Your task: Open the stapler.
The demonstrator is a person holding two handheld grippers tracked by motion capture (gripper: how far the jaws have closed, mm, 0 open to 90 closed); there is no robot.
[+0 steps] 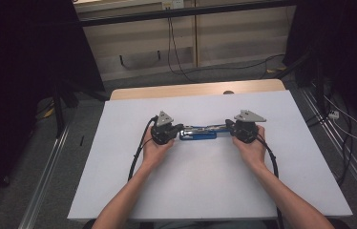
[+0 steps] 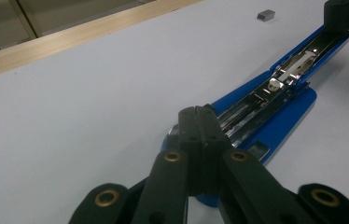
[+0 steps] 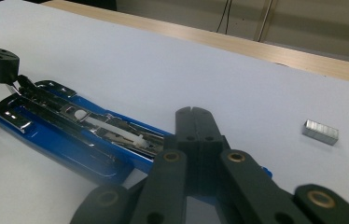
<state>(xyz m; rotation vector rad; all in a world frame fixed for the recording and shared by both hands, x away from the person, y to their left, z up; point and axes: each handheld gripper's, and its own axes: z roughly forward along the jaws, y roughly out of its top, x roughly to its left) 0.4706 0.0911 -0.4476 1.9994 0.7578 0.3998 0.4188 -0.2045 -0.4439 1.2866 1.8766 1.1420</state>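
High view: blue stapler (image 1: 198,132) between left gripper (image 1: 180,130), right gripper (image 1: 227,128).

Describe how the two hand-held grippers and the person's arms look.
Each hand-held gripper, left and right, is black with two flat black jaws, brass-ringed pivots, a grey three-cornered plate on top and a trailing black cable. Forearms are bare; no sleeves show.

We've got a stapler (image 2: 275,116) here with a glossy blue plastic base and shiny chrome metal rails inside. The staple strip (image 3: 320,131) looks like bright metal, the table (image 1: 205,181) is matt white with a pale wood edge, and our grippers' fingers (image 2: 200,140) are matt black plastic.
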